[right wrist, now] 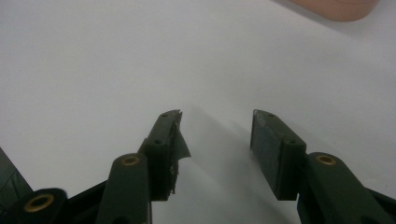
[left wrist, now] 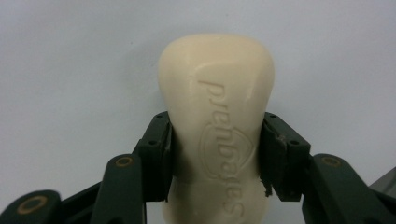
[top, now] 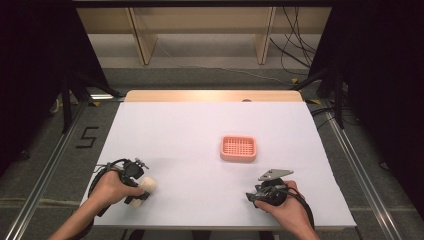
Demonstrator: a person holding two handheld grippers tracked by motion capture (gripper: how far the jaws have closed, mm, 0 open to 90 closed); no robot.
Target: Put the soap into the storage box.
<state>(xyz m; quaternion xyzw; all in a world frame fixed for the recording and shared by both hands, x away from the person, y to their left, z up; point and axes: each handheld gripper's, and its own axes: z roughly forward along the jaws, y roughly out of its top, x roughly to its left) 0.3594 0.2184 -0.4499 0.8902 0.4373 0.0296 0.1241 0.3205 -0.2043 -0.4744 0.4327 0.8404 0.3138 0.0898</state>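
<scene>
- High view: the left hand-held gripper (top: 141,189) lies low near the front left corner of the white tabletop (top: 190,135), with the person's left hand (top: 112,189) wrapped around its body. A cream bar of soap (top: 145,187) sits between its jaws, right at the tabletop surface.
- High view: the right hand-held gripper (top: 251,197) is near the front right of the tabletop, held in the right hand (top: 285,206), with its grey three-cornered plate (top: 274,174) on top. Nothing lies between its jaws.
- High view: a pink soap dish (top: 238,148) with a slotted floor stands right of the tabletop's centre, well apart from the soap and nearer the right hand-held gripper.
- Left gripper view: the left hand-held gripper (left wrist: 216,151) is closed on the bar of soap (left wrist: 217,116). Both pads press against the soap's long sides, and the rounded far end sticks out beyond the jaw tips. Raised lettering runs along the soap's upper face, and white tabletop (left wrist: 70,70) lies behind it.
- Right gripper view: the right hand-held gripper (right wrist: 215,122) stands open with a clear gap between its pads and bare white tabletop (right wrist: 116,60) showing through. The left pad's covering is frayed at the tip. An edge of the soap dish (right wrist: 334,7) peeks in at the top right corner.
</scene>
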